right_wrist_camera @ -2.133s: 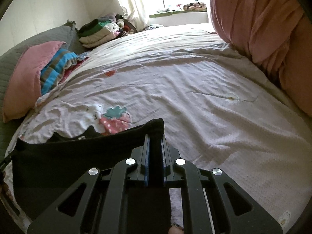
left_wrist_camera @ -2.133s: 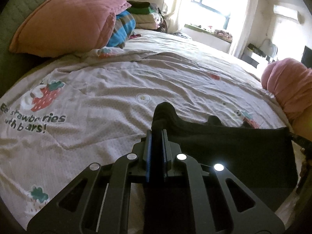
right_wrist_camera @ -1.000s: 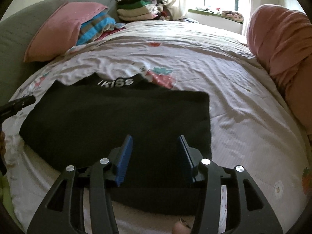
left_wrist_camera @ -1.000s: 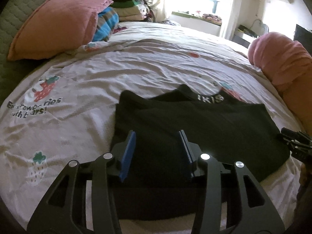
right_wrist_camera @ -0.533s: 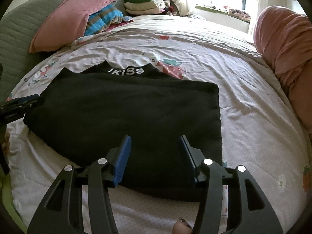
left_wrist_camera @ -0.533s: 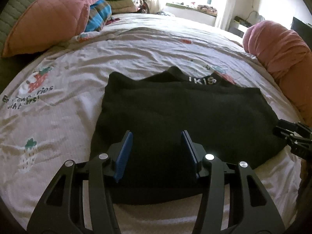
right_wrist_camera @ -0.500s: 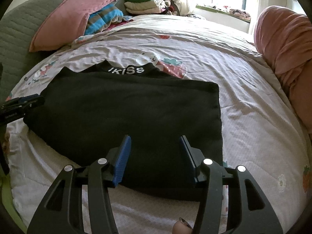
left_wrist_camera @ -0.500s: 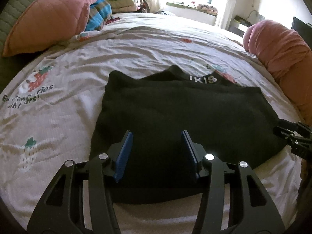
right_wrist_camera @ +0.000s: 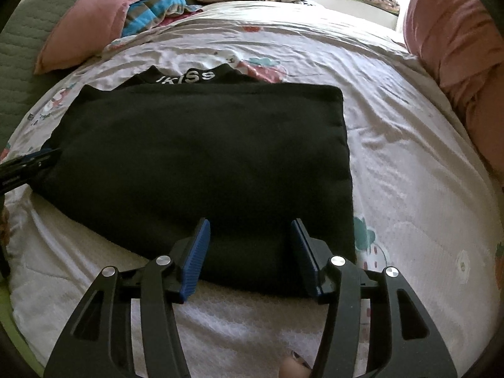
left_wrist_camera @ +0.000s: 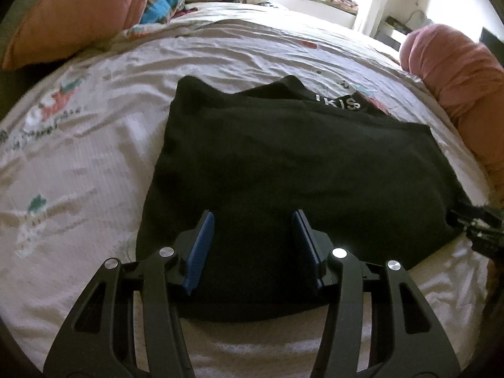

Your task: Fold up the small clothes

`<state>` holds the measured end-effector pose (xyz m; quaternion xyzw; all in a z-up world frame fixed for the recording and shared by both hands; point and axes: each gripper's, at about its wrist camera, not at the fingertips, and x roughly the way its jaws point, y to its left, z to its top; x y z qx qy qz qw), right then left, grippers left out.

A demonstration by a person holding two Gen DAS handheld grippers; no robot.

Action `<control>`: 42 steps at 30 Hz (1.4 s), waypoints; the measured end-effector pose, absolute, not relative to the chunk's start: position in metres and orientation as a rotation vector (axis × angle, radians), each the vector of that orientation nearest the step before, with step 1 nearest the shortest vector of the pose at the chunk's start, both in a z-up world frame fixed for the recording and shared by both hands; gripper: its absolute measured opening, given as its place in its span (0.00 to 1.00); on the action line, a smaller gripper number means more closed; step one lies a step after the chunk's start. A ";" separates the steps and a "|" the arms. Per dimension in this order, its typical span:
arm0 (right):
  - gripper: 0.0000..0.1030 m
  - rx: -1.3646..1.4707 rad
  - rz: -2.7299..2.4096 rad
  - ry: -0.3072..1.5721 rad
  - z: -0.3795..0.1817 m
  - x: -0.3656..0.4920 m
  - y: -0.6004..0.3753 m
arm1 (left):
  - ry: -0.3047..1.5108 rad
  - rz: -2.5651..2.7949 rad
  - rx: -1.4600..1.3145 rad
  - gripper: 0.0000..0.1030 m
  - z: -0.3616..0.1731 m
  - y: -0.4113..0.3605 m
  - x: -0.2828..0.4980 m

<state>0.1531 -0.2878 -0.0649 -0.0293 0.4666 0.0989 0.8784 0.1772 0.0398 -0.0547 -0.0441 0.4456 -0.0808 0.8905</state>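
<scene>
Black garment point(left_wrist_camera: 296, 170), folded once, is lying flat on the strawberry-print bedspread point(left_wrist_camera: 78, 170) as the left gripper point(left_wrist_camera: 253, 245) and right gripper point(right_wrist_camera: 250, 252) are hovering at its near edge, fingers spread, gripping nothing. Next fold is likely calling for fresh corner pinches (waistband lettering is only partly showing).

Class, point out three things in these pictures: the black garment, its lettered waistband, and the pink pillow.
black garment point(right_wrist_camera: 201, 157), right wrist view, middle of the folded top layer
lettered waistband point(right_wrist_camera: 189, 77), right wrist view, on the white lettering
pink pillow point(left_wrist_camera: 78, 15), left wrist view, centre of its face
</scene>
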 end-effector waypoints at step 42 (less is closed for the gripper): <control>0.95 -0.024 0.228 0.908 -0.045 0.125 -0.280 | 0.878 -0.111 -0.124 0.91 -0.031 0.050 0.149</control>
